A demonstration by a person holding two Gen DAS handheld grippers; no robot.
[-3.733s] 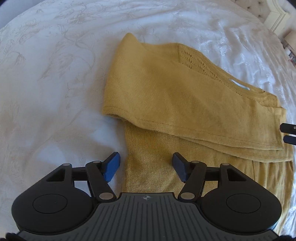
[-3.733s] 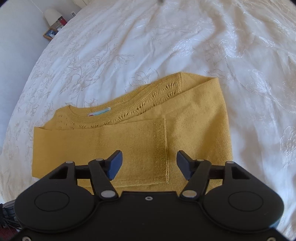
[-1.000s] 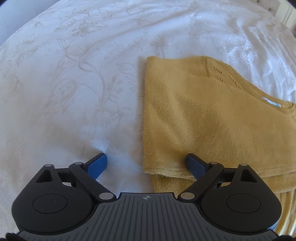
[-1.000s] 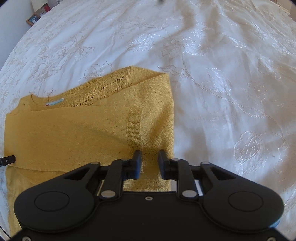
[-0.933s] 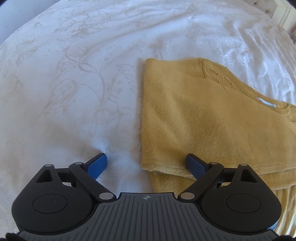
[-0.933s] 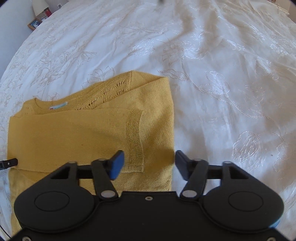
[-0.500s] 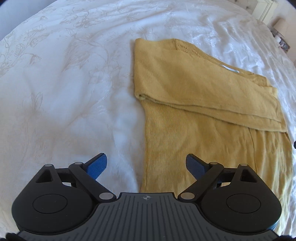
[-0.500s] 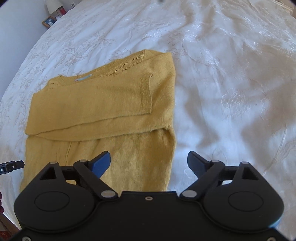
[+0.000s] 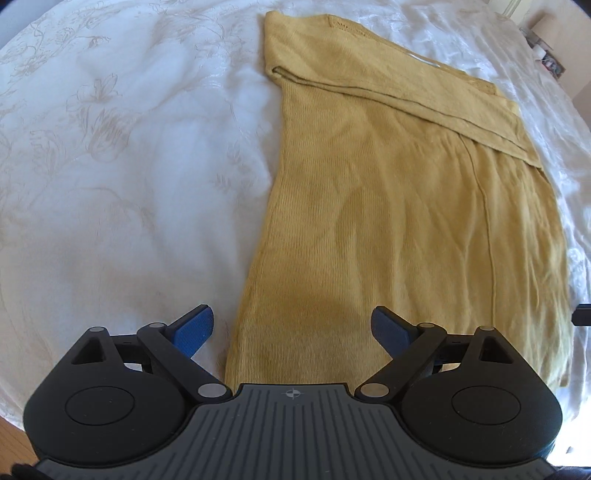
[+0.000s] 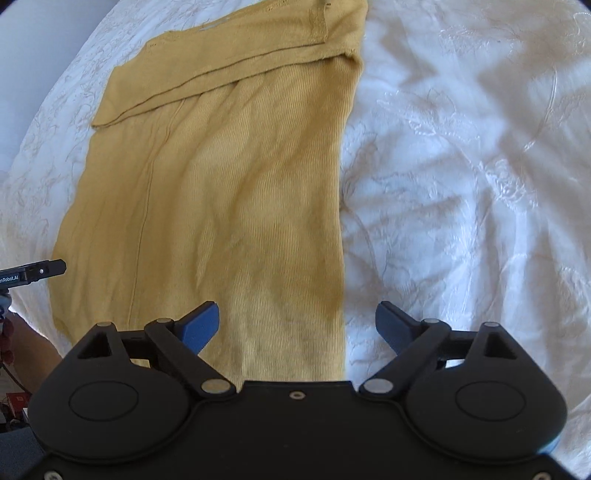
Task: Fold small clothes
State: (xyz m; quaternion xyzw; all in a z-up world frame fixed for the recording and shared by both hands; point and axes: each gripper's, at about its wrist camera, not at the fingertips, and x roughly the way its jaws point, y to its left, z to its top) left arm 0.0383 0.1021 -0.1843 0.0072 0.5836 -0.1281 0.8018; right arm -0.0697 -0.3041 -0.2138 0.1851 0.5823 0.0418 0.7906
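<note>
A white bed (image 9: pixel 122 192), its cover stitched with pale floral embroidery, fills both of my wrist views and carries everything here. Spread flat on it lies the mustard-yellow knitted sweater (image 9: pixel 388 206), its body running lengthwise away from my cameras, the hem end nearest me and the neckline at the far end. Across that far end both sleeves (image 10: pixel 229 62) are folded in over the chest, forming a layered band with a ribbed cuff (image 10: pixel 318 22) showing near the top of the right wrist view. A long vertical seam runs down the body on the side away from each camera's near edge.

My left gripper (image 9: pixel 291 330) hovers over the hem corner on the sweater's left edge, jaws spread wide and pinching nothing; one blue pad (image 9: pixel 194 328) sits over bare bedding, the other over knit. My right gripper (image 10: pixel 297 325) hangs at the opposite hem corner, jaws likewise spread wide and empty, with the sweater's right edge running between them, one pad over fabric and one over white cover.

In the right wrist view the tip of the left gripper's finger pokes in at the far left edge, just beside the sweater. Beyond the bed, a small cluster of bedside items (image 9: pixel 546 59) is too small for me to identify.
</note>
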